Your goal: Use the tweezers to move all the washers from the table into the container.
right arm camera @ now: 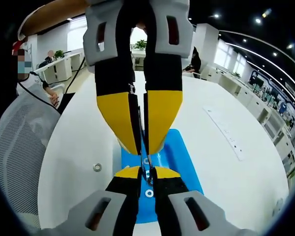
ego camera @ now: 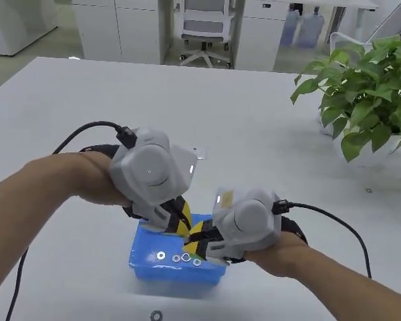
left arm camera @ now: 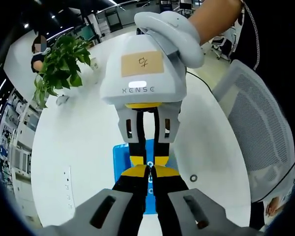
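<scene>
**One washer left outside, tweezers pinched between two grippers**

The left gripper (right arm camera: 145,146) has its yellow pads drawn almost together on the thin metal tweezers (right arm camera: 140,129). The right gripper (right arm camera: 146,173) is nearly closed too. The blades run down between its tips, but whether it truly grips them cannot be told.

The tweezers' long axis runs from the left gripper's pads toward the right gripper's tips. The points aim down into the shallow blue plastic container (ego camera: 142,259) directly beneath both grippers. Several small flat steel washers (ego camera: 176,258) lie inside it.

One more washer on the table (ego camera: 156,315) sits outside the container, off to the side of both grippers.

The likely risks:
- The slim blades could twist or slide between the pads as the grippers part.
- The flat washer could skid away or drop short of the container.
</scene>
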The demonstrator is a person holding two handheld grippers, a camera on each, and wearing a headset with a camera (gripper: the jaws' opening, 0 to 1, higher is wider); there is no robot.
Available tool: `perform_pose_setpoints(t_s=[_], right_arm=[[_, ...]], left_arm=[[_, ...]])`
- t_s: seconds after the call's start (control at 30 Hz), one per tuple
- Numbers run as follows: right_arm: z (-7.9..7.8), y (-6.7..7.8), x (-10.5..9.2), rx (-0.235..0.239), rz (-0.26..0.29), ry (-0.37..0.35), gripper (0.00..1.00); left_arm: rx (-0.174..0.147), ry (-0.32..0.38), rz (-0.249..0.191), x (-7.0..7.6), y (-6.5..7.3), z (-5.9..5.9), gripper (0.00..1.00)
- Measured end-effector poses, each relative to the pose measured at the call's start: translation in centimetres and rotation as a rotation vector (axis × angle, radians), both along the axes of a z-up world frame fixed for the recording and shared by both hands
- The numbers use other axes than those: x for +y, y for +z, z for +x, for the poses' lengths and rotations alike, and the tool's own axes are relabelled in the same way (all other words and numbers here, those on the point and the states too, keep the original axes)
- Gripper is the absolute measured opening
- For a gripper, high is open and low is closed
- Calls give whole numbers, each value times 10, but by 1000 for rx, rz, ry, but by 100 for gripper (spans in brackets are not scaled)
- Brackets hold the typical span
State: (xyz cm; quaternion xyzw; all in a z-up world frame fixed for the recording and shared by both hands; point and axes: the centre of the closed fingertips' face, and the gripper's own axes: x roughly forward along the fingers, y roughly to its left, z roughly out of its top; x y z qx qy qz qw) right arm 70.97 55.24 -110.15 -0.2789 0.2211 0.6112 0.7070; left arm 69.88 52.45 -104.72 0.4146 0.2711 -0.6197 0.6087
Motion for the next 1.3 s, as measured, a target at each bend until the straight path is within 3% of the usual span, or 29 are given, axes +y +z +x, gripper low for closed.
perform_pose_setpoints(t_s=[0.5, 0.87, 1.3], right_arm=[[14, -21, -9, 24, -27, -4, 10], [16, -36, -9, 38, -66, 18, 11], [14, -41, -11, 39, -81, 25, 11]], left_arm=[[8, 6, -11, -7, -21, 15, 7], [28, 19, -10, -8, -35, 18, 7], [30, 26, -20, -10, -39, 17, 7]])
